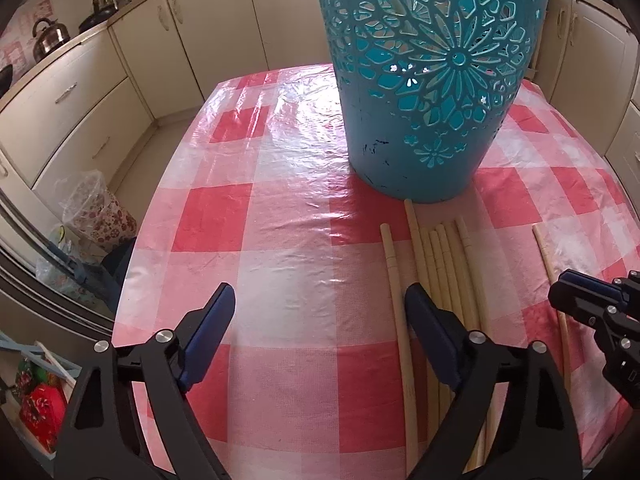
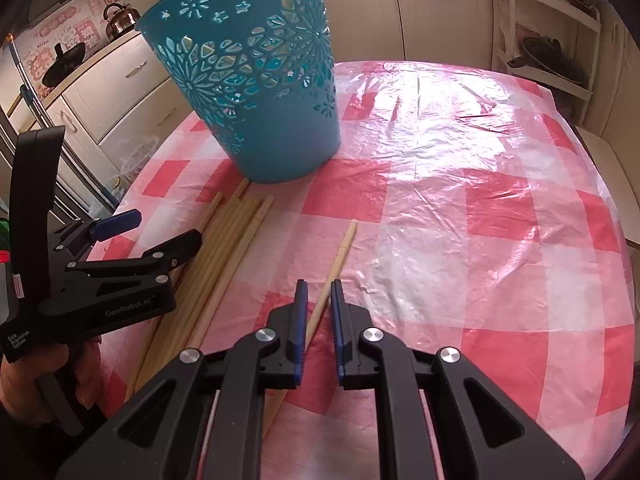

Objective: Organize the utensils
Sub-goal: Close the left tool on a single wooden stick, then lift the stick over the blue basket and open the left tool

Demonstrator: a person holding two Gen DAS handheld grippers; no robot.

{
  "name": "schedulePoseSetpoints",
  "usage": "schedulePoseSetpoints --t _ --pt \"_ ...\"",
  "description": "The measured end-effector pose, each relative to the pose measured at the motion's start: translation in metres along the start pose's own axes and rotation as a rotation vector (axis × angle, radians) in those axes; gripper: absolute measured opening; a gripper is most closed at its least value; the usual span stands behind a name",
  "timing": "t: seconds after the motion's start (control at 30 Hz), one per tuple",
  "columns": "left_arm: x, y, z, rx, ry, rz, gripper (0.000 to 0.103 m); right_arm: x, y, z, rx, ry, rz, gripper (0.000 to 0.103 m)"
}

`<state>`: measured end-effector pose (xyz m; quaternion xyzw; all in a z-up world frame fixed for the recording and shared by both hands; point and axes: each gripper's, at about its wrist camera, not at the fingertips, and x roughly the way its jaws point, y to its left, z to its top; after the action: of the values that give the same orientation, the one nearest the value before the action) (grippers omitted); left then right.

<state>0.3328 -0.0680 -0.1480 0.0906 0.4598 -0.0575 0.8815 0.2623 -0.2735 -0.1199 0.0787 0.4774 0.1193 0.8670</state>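
The right tool (image 2: 319,300) straddles a single chopstick (image 2: 340,256) that lies apart from the others on the tabletop (image 2: 460,200). Its jaws stand only narrowly apart, with a sliver of daylight on each side of the stick, so it reads as released, not gripping. The likely slip here is that the thin round stick rolls or skids on the glossy plastic cover as the pads close, or gets pinched near one end and swings down when lifted. If it tilts, its far end could catch the rim of the blue basket (image 2: 256,80) instead of dropping inside.

The left tool (image 1: 320,316) is wide open and holds nothing. It sits over bare checked cloth, with its right finger resting at the edge of the bundle of chopsticks (image 1: 444,264); one stick (image 1: 394,280) lies just inside that finger, the others outside it. Closing from here would probably catch one stick and scatter the rest, or nudge them toward the table edge.

The bundle lies side by side, its far ends nearly touching the basket's base (image 1: 412,184). The two tools are near each other, so a careless swing could knock them together.
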Motion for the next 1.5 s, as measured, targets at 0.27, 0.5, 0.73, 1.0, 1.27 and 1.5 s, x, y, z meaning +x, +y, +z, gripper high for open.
schedulePoseSetpoints --t 0.27,0.5,0.73,1.0,1.27,1.5 --pt "0.002 -0.008 0.004 -0.02 -0.013 -0.067 0.064 0.002 0.0 0.002 0.003 -0.003 0.001 0.017" --pt "-0.001 -0.018 0.005 0.014 -0.024 -0.118 0.011 0.002 0.001 0.003 0.002 -0.004 0.003 0.021" --pt "-0.012 -0.006 0.003 -0.021 -0.026 -0.191 0.005 0.003 0.0 0.003 -0.001 -0.008 0.003 0.021" --pt "-0.085 0.051 0.002 -0.169 -0.183 -0.309 0.005 0.002 -0.003 0.002 0.015 -0.007 0.016 0.021" --pt "-0.168 0.068 0.058 -0.223 -0.449 -0.387 0.005 0.001 -0.005 0.002 0.016 -0.009 0.017 0.022" --pt "-0.19 0.05 0.132 -0.233 -0.633 -0.401 0.005 0.001 -0.004 0.003 0.022 -0.007 0.024 0.022"
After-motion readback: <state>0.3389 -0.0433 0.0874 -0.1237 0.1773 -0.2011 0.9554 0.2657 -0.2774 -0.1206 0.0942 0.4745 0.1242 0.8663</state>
